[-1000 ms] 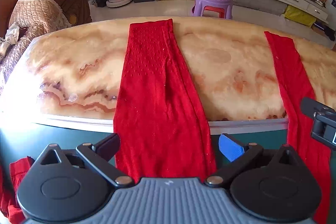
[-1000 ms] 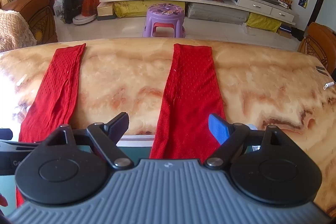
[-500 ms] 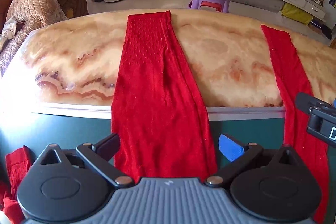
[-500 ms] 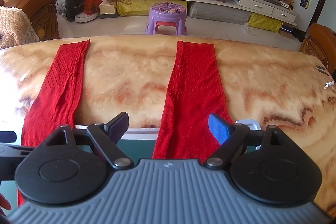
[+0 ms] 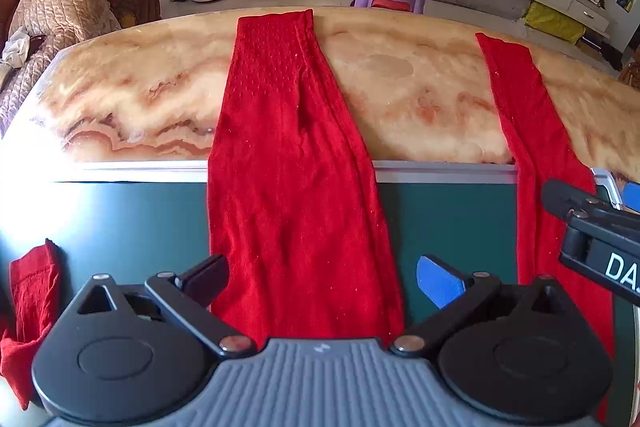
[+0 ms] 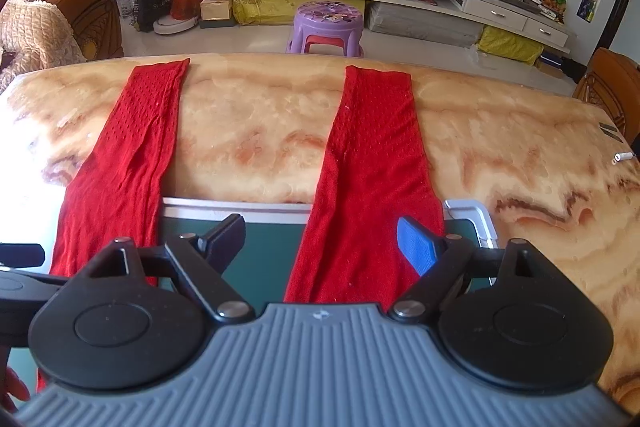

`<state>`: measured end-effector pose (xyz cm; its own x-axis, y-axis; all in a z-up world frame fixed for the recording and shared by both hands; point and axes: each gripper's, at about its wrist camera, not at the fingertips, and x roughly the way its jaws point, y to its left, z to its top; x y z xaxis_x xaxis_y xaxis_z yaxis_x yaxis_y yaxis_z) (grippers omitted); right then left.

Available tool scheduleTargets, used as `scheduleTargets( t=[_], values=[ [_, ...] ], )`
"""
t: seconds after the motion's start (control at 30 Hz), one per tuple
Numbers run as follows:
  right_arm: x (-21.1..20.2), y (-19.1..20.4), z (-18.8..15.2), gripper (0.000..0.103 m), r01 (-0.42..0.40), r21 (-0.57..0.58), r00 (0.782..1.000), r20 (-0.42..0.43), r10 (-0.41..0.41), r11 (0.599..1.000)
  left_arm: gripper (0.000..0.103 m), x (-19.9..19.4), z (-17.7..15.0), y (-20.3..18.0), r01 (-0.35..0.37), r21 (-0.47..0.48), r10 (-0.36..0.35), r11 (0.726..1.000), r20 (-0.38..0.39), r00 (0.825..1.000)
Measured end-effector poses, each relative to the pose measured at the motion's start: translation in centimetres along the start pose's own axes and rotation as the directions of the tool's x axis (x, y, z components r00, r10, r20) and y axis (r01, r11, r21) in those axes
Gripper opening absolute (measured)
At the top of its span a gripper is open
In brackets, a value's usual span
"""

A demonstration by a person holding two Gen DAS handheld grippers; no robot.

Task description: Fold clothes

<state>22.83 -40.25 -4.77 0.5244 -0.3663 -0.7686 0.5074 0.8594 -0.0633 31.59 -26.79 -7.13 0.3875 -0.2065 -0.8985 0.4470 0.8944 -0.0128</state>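
While both tongs, the left tongs (image 5: 322, 281) and the right tongs (image 6: 322, 239), are spread wide and pinch nothing, the red pants (image 5: 292, 163) lie flat with two legs across the marble surface (image 5: 420, 99). If one side grabs late, the soft cloth could bunch up and fold crooked.

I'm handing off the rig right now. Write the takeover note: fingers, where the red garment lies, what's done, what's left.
Left gripper: open, holding nothing, over the left leg.
Right gripper: open, holding nothing, over the right leg.
Red garment: both legs lie flat and apart, stretching from the green mat onto the marble table.
Done: garment laid out; no fold visible.
Left: grasp and fold, probably starting with the legs.
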Motion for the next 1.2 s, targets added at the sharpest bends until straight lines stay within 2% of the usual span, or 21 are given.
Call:
scheduleTargets(
  t=[0.6,1.2],
  values=[
    [-3.9,-0.2,-3.9,0.091,-0.027,0.004,0.999,-0.036,0.027,1.000,0.103,-2.5,-4.8,-1.0,0.008,0.000,-0.008,1.000,-0.025,1.000],
    [-9.4,-1.4,-9.2,0.091,-0.048,0.040,0.996,-0.067,0.051,0.998,0.103,-8.2,-12.2,-1.2,0.037,-0.015,-0.037,0.999,0.017,0.999]
  ],
)
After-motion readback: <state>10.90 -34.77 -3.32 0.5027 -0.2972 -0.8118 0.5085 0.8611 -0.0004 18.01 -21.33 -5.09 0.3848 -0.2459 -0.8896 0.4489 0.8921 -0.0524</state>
